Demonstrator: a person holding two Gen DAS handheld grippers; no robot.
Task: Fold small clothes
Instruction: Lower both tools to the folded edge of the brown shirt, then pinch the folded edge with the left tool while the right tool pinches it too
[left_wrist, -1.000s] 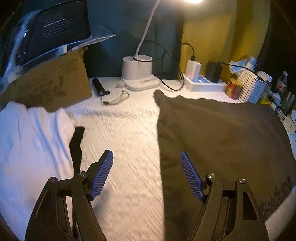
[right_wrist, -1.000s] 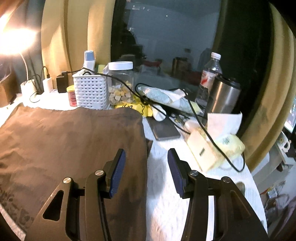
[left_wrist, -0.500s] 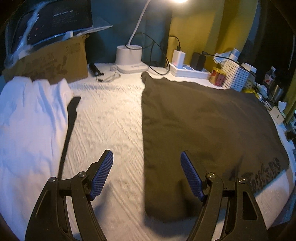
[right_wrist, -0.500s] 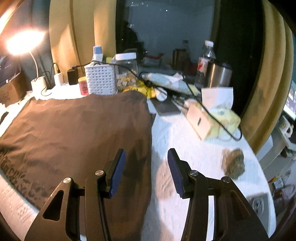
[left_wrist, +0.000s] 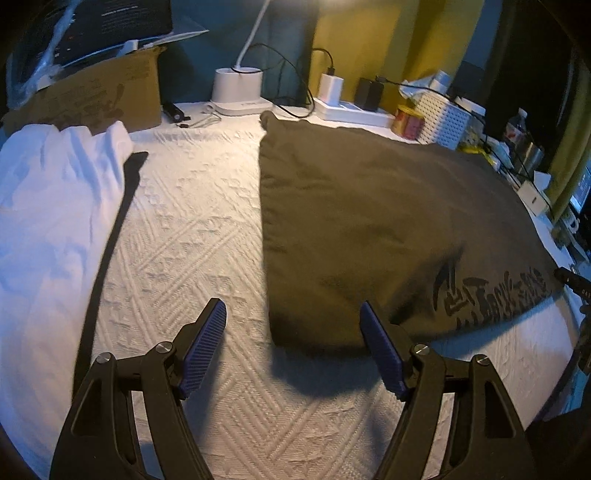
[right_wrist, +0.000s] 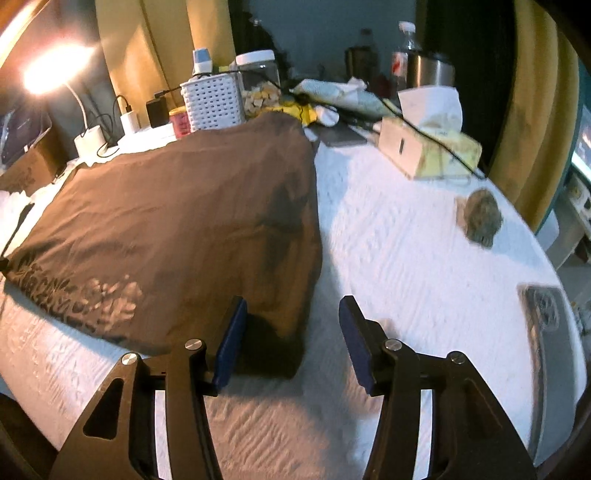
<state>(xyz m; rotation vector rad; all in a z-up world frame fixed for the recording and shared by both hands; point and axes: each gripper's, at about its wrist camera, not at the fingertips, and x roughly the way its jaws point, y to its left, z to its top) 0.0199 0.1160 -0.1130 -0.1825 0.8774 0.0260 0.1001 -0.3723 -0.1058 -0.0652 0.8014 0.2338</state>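
Note:
A brown garment with dark printed lettering near its front edge lies flat on the white textured cloth. It also shows in the right wrist view. My left gripper is open and empty, above the cloth just in front of the garment's near left corner. My right gripper is open and empty, just in front of the garment's near right corner. A white garment lies crumpled at the left.
A cardboard box, lamp base and power strip line the back. A white basket, jar, tissue box, bottles and cables crowd the back right. A phone and a small brown lump lie at the right.
Both grippers have drawn back toward the near edge of the table. The brown garment's front corners and printed lettering have come into view. Both stay open.

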